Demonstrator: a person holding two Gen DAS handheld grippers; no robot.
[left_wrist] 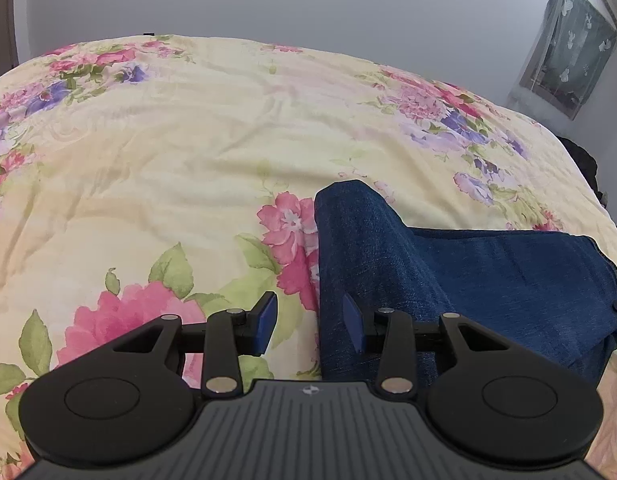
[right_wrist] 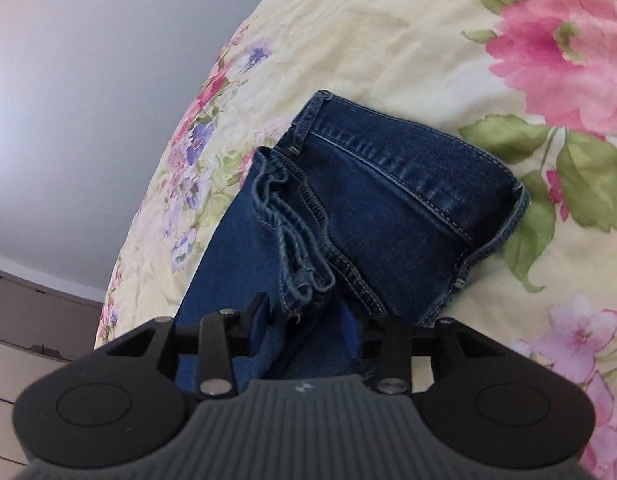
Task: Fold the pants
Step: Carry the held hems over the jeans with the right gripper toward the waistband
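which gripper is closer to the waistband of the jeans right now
Right. The right gripper sits open over the jeans, just short of the waistband. The left gripper, also open, straddles the folded edge at the other end, with no waistband in its view.

A bed (left_wrist: 188, 152) fills most of both views, covered by a pale yellow quilt (left_wrist: 212, 128) printed with pink and purple flowers and green leaves; the cloth is lightly wrinkled. Behind its far edge stands a plain grey-white wall (left_wrist: 308, 0), evenly lit with soft light. At far right in the left wrist view hangs a sheer curtain (left_wrist: 568, 44) with white shapes on it (a window may lie behind it, too dim to tell). In the right wrist view a pale floor (right_wrist: 12, 360) shows at left below the wall.
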